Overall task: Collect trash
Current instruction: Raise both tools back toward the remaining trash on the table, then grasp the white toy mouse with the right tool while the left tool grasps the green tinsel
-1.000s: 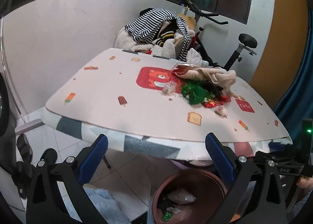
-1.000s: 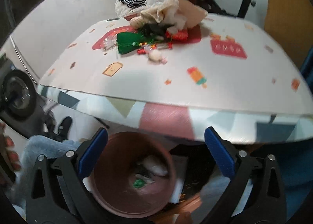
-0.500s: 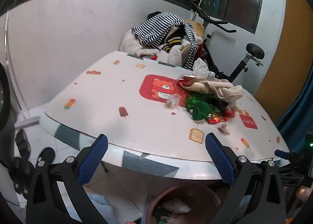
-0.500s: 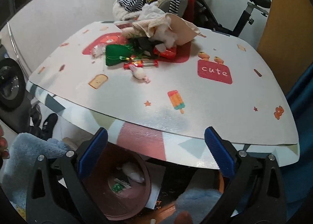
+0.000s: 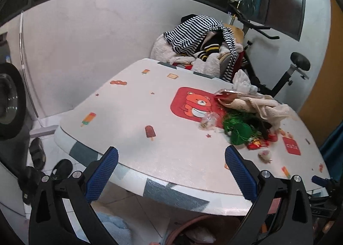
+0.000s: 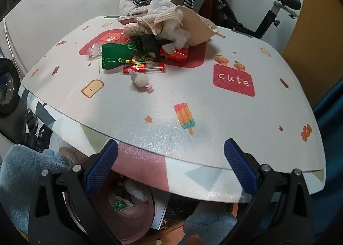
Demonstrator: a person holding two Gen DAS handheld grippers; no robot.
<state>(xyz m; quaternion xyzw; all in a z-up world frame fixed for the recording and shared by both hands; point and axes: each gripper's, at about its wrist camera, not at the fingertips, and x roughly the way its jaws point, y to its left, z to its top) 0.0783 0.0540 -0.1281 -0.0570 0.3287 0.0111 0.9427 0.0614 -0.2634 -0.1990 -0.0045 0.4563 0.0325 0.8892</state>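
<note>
A pile of trash lies on the white patterned table: a green tasselled pouch, a red wrapper tube, a small pink-white fluffy clip, a red packet, a clear wrapper and beige cloth. The green pouch shows in the left wrist view too. A brown bin with scraps inside stands under the table's near edge. My left gripper and right gripper are both open and empty, near the table's front edge, short of the pile.
Striped clothes heap on a chair behind the table, with an exercise bike beside it. Blue fluffy fabric lies low at the left. Shoes sit on the floor by a washing machine.
Both grippers have risen from above the bin to table-top level; the bin has slid toward the bottom of both views and the trash pile looks closer.
</note>
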